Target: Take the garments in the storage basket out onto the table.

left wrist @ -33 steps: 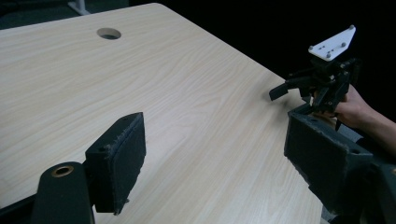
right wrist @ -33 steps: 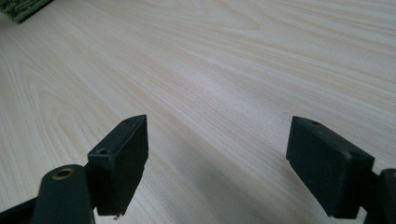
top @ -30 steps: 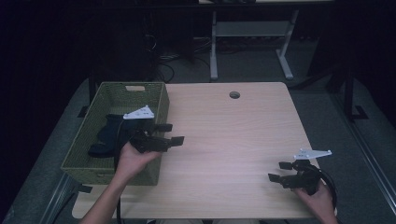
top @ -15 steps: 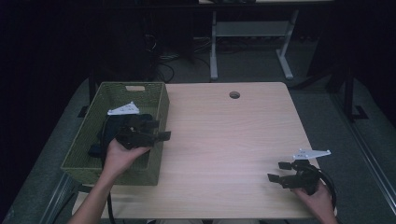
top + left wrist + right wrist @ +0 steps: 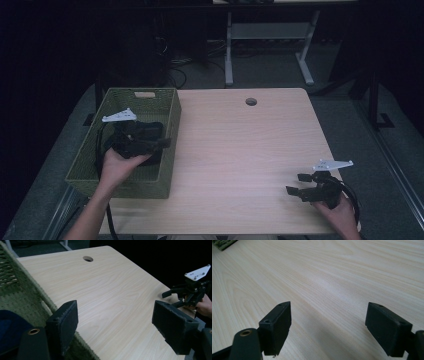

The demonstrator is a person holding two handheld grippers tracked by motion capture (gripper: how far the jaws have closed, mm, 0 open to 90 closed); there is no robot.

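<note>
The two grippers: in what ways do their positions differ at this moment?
The left gripper hangs over the green basket, above dark cloth; the right gripper sits low over the bare table near its front right corner. Both have their jaws open and hold nothing.

green woven basket (image 5: 165, 172), pale woodgrain table (image 5: 240, 150)

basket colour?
Olive green, woven; the basket shows best in the high view.
</note>
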